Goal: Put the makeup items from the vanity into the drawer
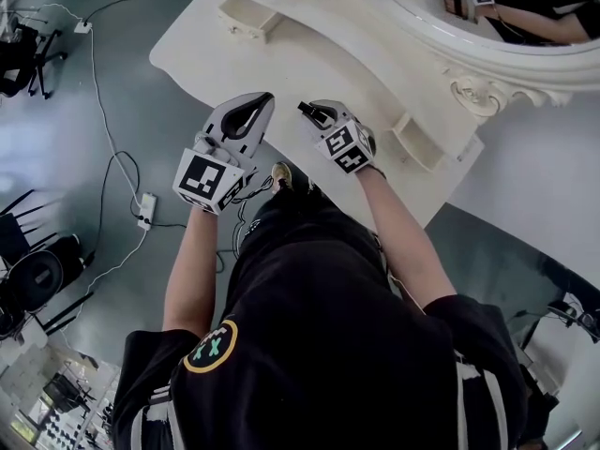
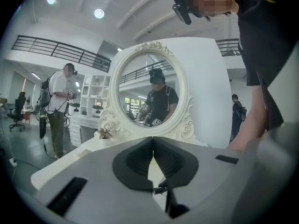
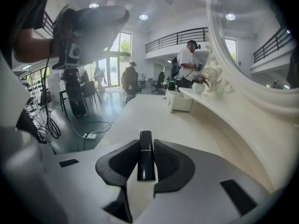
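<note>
My right gripper is shut on a slim black lipstick tube, which stands upright between the pads and pokes out past the tips. In the head view this gripper hovers over the front edge of the white vanity top. My left gripper hangs just to its left, also near the front edge. Its jaws meet at the tips with nothing between them. A small drawer box sits at the vanity's far left and another at its right end.
A round ornate mirror stands behind the vanity, with a little potted plant beside it. Cables and a power strip lie on the grey floor to the left. Other people stand farther off in the room.
</note>
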Motion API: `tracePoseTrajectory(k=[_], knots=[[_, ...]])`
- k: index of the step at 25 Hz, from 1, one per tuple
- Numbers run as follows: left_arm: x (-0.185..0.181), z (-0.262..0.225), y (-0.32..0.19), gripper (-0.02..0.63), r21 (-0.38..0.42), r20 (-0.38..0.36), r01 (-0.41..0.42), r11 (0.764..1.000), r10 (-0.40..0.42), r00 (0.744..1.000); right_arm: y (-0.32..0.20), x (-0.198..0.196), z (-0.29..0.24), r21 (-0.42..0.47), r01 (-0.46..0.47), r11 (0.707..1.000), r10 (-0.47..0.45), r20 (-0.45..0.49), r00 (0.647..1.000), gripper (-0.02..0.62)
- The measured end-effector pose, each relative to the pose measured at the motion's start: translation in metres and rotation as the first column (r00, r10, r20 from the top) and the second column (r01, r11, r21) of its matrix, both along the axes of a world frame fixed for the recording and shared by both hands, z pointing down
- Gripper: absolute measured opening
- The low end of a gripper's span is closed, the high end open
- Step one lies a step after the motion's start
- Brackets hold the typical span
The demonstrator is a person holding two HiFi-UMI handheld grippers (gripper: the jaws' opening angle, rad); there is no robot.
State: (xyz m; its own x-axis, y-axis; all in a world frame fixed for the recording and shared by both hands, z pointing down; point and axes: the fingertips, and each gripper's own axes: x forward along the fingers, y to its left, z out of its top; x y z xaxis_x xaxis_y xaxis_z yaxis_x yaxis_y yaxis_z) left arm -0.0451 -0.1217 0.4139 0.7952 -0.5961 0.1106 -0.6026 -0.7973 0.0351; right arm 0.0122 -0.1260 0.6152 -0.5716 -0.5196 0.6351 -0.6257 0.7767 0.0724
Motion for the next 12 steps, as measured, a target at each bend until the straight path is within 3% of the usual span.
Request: tracePoseTrajectory(k=[8, 10, 12], knots=[[-0.012, -0.002, -0.009, 0.021, 0.012, -0.002, 0.037, 0.999, -0.037, 0.999, -0.019, -0.023, -0.119, 0.224, -0.006, 0.974, -0.040, 0.200, 0.979, 0.120], [-0.015, -0.004, -0.011, 0.021, 0.016, -0.004, 0.044, 0.999, -0.044, 0.999, -0.020, -0.026, -0.158, 0.298, -0.009, 0.955, -0.067, 0.246, 0.967, 0.120], [-0.016, -0.006, -0.013, 0.021, 0.021, -0.008, 0.050, 0.999, -0.049, 0.999, -0.018, -0.029, -0.200, 0.401, 0.009, 0.916, -0.130, 0.275, 0.953, 0.120]])
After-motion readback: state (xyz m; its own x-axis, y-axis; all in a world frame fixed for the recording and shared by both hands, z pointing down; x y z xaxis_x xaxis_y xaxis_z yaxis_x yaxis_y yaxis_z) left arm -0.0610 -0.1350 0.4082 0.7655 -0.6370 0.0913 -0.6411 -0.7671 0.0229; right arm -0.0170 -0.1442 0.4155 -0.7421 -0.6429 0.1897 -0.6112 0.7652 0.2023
